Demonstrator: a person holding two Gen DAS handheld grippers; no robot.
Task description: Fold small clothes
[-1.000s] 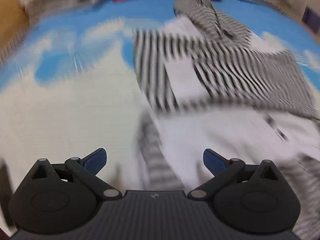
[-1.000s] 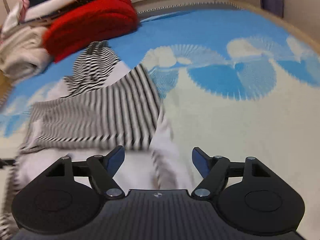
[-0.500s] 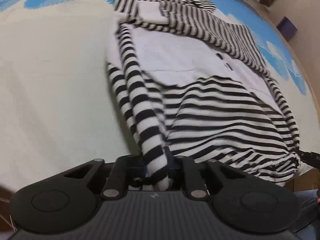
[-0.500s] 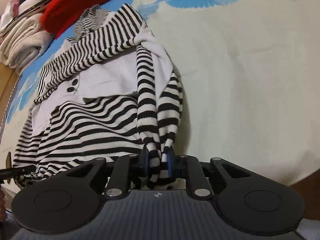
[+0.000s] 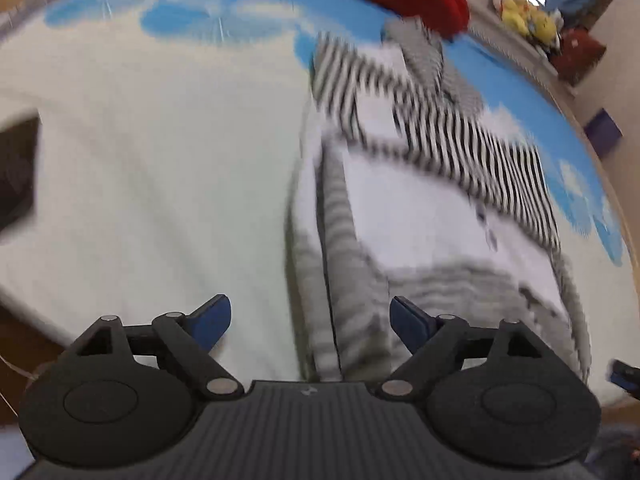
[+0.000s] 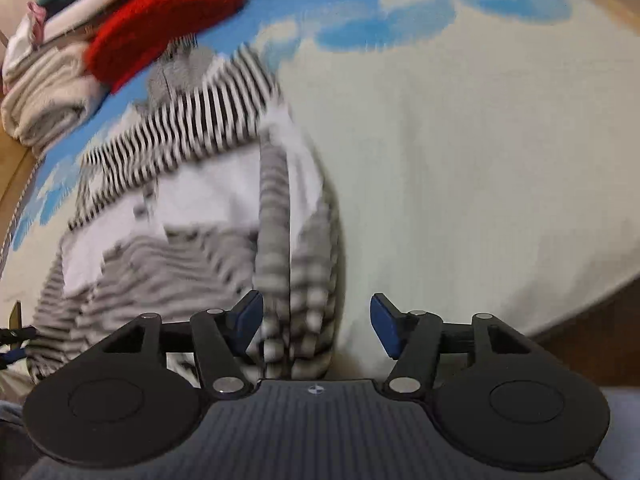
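Observation:
A small black-and-white striped top (image 5: 420, 216) with a white chest panel lies flat on a blue-and-cream cloud-patterned mat (image 5: 160, 152). In the left wrist view its folded-in striped sleeve (image 5: 348, 280) runs down between the jaws of my left gripper (image 5: 310, 322), which are opening wide with neither pad on the cloth. In the right wrist view the top (image 6: 180, 208) lies to the left, and its other sleeve (image 6: 280, 264) hangs between the opening jaws of my right gripper (image 6: 316, 324); the pads stand off it. Both views are blurred by motion.
A folded red garment (image 6: 160, 12) and a stack of folded cream clothes (image 6: 48, 96) sit at the mat's far edge. Yellow soft toys (image 5: 524, 12) lie beyond it. A dark object (image 5: 16, 168) shows at the left edge. Cream mat (image 6: 460, 160) stretches right of the top.
Half a second ago each gripper was shut on a striped sleeve near the hem. Both have let go and opened, and both have drawn back over the top.

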